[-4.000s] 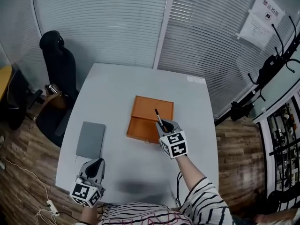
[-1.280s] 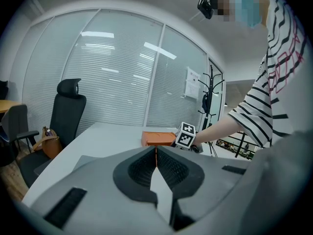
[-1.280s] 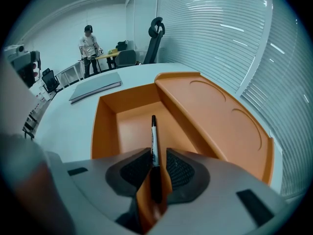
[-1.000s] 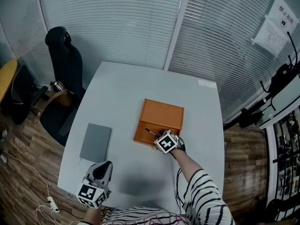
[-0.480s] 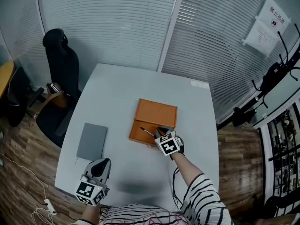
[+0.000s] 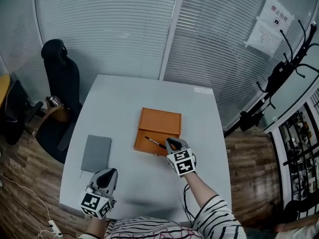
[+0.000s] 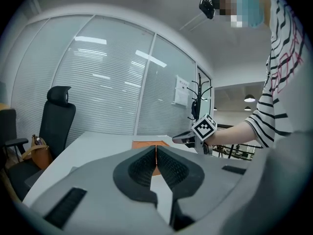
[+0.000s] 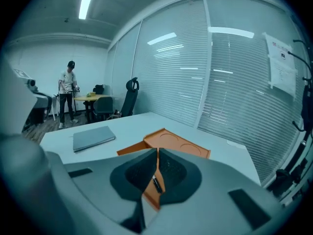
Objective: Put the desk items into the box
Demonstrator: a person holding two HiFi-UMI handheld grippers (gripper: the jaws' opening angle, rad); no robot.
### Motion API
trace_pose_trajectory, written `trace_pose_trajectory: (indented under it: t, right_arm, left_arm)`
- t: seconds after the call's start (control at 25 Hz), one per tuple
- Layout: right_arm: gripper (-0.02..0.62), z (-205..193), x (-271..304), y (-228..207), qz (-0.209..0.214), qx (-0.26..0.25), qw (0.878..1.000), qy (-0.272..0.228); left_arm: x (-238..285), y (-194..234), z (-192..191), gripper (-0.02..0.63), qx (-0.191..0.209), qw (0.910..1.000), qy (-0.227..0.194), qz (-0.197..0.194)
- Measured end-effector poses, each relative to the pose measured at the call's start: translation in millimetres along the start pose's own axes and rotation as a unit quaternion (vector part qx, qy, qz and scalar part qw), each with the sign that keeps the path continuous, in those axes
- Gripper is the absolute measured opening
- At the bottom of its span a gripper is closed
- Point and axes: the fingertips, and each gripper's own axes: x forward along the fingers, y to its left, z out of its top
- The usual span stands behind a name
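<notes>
Pale grey and nearly bare, the desk [image 6: 124,103] carried an open orange box [image 6: 160,119] at its middle. A black pen [image 6: 155,143] lay slantwise in the box's near half, so that item looked already stowed. The right gripper [image 6: 171,143] hovered at the box's 5 o'clock corner, just beside the pen's near end. Its own view showed the jaws together with nothing pinched at their tips, the pen visible below them on the orange floor. The left gripper [image 6: 103,177] hung at the desk's 7 o'clock edge, jaws likewise closed and empty. A grey notebook [image 6: 96,152] lay flat at the box's 9 o'clock, well apart from it, and seemed the item not yet put away. Trouble would most likely come two ways. The right gripper sat so near the pen and the low front wall that drawing back carelessly could knock the pen or drag the light box. The notebook, thin and flat on a smooth top, offered little edge to pinch, so it might slide or slip free; it also looked about as large as the box, so the fit could be tight. Slatted blinds [image 6: 109,29] closed off the far side at 12 o'clock. A black chair [image 6: 59,78] stood at 10 o'clock, a paper notice [image 6: 271,19] hung at 2 o'clock, and wooden floor [image 6: 20,158] showed past the desk's left edge.
</notes>
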Motion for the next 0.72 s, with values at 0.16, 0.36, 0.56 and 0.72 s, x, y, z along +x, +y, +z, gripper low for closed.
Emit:
trace_pose_trajectory:
  t: [0.16, 0.36, 0.56, 0.72]
  right_arm:
    - [0.032, 9, -31, 9, -0.015, 0.025, 0.999, -0.034]
    - [0.028, 16, -76, 17, -0.037, 0.059, 0.995, -0.077]
    - [0.026, 14, -124, 27, -0.055, 0.092, 0.989, -0.106]
    - [0.026, 7, -154, 39, -0.064, 0.124, 0.983, -0.121]
  left_arm:
    - [-2, 0, 6, 0.026, 0.009, 0.9998, -0.005, -0.015]
    - [-1, -3, 14, 0.026, 0.010, 0.9992, -0.017, -0.036]
    - [-1, -12, 16, 0.026, 0.017, 0.9979, -0.019, -0.059]
    - [-2, -21, 15, 0.026, 0.028, 0.9964, -0.013, -0.079]
